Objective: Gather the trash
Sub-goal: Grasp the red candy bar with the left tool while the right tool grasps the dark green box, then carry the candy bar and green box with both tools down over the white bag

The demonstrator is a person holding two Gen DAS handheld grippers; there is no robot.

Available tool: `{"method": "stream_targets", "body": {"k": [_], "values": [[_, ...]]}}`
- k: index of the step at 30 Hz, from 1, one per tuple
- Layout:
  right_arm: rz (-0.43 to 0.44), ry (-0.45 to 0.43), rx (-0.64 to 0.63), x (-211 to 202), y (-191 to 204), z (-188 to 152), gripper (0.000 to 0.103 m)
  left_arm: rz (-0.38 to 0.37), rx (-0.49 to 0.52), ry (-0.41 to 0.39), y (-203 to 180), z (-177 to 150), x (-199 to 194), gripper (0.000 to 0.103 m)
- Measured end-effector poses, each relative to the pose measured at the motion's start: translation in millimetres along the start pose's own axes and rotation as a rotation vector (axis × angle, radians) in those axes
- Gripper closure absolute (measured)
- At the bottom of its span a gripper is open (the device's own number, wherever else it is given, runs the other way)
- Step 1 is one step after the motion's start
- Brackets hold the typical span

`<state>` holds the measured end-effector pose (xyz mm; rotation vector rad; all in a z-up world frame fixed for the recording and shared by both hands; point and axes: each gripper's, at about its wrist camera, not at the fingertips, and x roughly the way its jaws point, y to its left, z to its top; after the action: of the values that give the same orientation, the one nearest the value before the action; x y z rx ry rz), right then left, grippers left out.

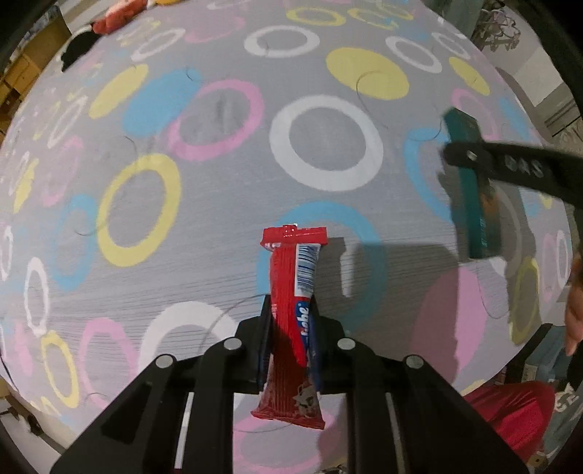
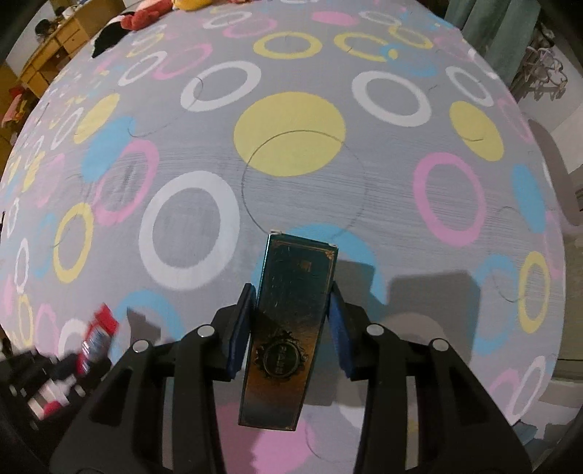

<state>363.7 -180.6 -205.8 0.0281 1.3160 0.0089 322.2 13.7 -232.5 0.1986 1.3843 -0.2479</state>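
My left gripper [image 1: 290, 310] is shut on a red snack wrapper [image 1: 291, 291], which hangs above the grey bedsheet [image 1: 218, 218] with coloured rings. My right gripper [image 2: 291, 302] is shut on a dark teal box with gold trim [image 2: 291, 310], its blue pads [image 2: 337, 321] pressing both long sides. In the left wrist view the teal box [image 1: 470, 204] and the right gripper's black finger show blurred at the right. In the right wrist view the red wrapper [image 2: 98, 335] and the left gripper appear blurred at the lower left.
A red and black plush pile [image 2: 138, 18] lies at the sheet's far edge. A wooden desk [image 2: 54, 43] stands at the far left. Green curtains [image 2: 492, 22] and a metal rack [image 2: 543, 69] stand at the far right. A person's hand [image 1: 575, 302] and red clothing [image 1: 510, 412] show at the right.
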Motion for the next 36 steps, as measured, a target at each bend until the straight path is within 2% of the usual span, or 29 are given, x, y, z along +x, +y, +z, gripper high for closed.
{"method": "stream_targets", "body": {"k": [6,8,14,22,36], "values": [[0.029,-0.086,0.008,-32.6,-17.8,-13.4,0.064,0.019,0.003,-0.062,4.3,-7.2,-34.3,0.085],[0.019,-0.104,-0.005,-47.2,-22.3,-28.5,0.064,0.028,0.022,-0.091,-2.9,-22.8,-51.8,0.085],[0.02,-0.146,-0.043,-83.0,-23.4,-59.9,0.064,0.023,0.052,-0.137,-10.8,-42.0,-80.7,0.085],[0.025,-0.205,-0.113,-120.3,1.3,-102.1,0.064,0.009,0.04,-0.147,-17.3,-68.8,-89.8,0.085],[0.043,-0.231,-0.161,-151.0,36.4,-179.9,0.064,-0.007,0.056,-0.147,-32.2,-145.2,-103.2,0.085]]}}
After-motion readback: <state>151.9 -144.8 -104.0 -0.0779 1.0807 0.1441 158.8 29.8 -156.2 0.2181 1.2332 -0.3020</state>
